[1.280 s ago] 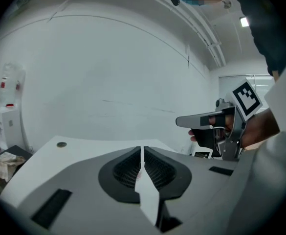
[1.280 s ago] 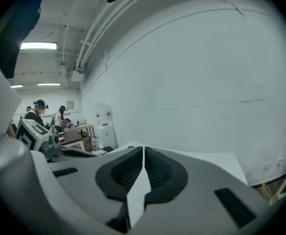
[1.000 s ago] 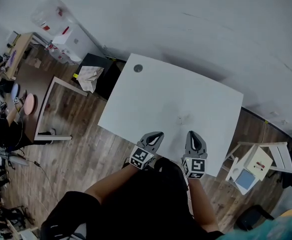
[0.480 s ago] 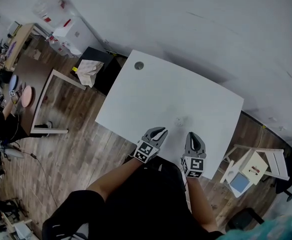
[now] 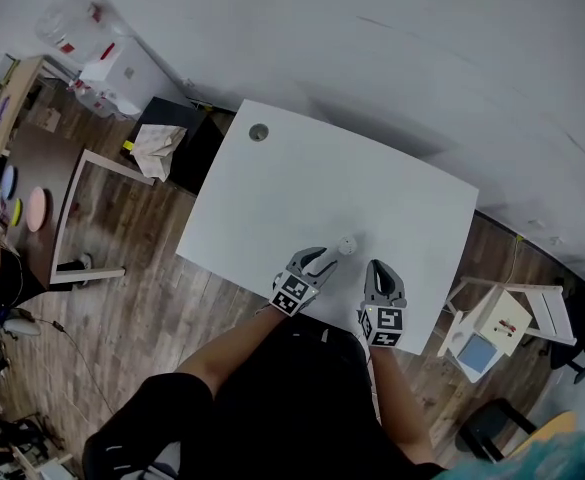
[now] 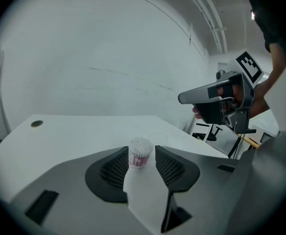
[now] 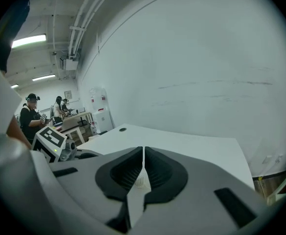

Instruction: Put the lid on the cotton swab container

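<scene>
A small clear cotton swab container [image 5: 347, 247] stands upright and uncovered near the front edge of the white table [image 5: 302, 178], its swab tips showing. In the left gripper view the container [image 6: 140, 153] sits between the tips of my left gripper [image 6: 142, 149]. Those jaws have just been opening, and the pads stand clear of it on both sides. My left gripper [image 5: 320, 258] reaches it from the front left. My right gripper [image 5: 380, 270] hovers beside it, jaws shut. In the slit of my right gripper [image 7: 143, 150] a small white ribbed piece [image 7: 142, 181] shows; I cannot tell whether it is gripped.
A round grey grommet [image 5: 259, 132] marks the table's far left corner. A black box with a cloth [image 5: 162, 146] stands left of the table, and a white stool [image 5: 494, 330] to its right. People [image 7: 32, 115] work at desks in the background.
Both grippers have come forward and down over the table's front edge. The left gripper has reached the container and its jaws have parted round it. The right jaws stay shut.
</scene>
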`<state>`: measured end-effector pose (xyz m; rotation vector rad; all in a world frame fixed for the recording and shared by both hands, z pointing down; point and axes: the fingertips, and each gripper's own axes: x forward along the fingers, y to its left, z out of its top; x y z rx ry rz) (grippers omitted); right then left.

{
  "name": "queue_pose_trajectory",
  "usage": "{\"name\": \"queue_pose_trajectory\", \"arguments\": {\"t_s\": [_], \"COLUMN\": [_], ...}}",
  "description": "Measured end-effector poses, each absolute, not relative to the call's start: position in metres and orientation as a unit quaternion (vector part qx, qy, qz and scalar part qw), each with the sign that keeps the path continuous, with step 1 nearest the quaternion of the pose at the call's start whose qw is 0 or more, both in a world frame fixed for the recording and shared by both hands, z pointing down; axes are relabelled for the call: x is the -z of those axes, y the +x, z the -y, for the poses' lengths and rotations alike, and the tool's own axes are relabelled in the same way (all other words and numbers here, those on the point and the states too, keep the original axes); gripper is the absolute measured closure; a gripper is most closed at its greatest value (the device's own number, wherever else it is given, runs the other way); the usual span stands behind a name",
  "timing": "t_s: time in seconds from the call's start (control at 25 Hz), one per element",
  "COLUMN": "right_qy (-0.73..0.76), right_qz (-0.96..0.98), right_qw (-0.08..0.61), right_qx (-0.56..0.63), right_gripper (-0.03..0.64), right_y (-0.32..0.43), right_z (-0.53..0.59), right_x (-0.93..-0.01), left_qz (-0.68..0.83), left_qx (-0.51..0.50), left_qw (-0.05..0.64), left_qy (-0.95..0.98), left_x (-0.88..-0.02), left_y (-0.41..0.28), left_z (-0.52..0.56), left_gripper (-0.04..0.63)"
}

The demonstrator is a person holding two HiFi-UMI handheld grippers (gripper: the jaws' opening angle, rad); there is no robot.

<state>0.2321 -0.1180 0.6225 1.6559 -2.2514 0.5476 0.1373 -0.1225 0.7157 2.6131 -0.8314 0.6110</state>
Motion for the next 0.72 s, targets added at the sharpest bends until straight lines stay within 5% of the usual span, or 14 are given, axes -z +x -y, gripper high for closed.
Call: {"name": "queue_pose_trajectory", "arguments": {"t_s": [0.72], "right_qy": [0.591], "right_qz": [0.751], "right_qw": [0.185], "right_qx": [-0.227], "right_gripper": [0.581], "right_y": [0.249], "right_z": [0.136], "right_x": [-0.66], "left_qz": [0.192], "left_qx": [-0.265], "left_qw": [0.136], "left_qy": [0.935], "left_x": [-0.77], "left_y": [0.171], "left_z": [0.139], "left_gripper": [0.362]}}
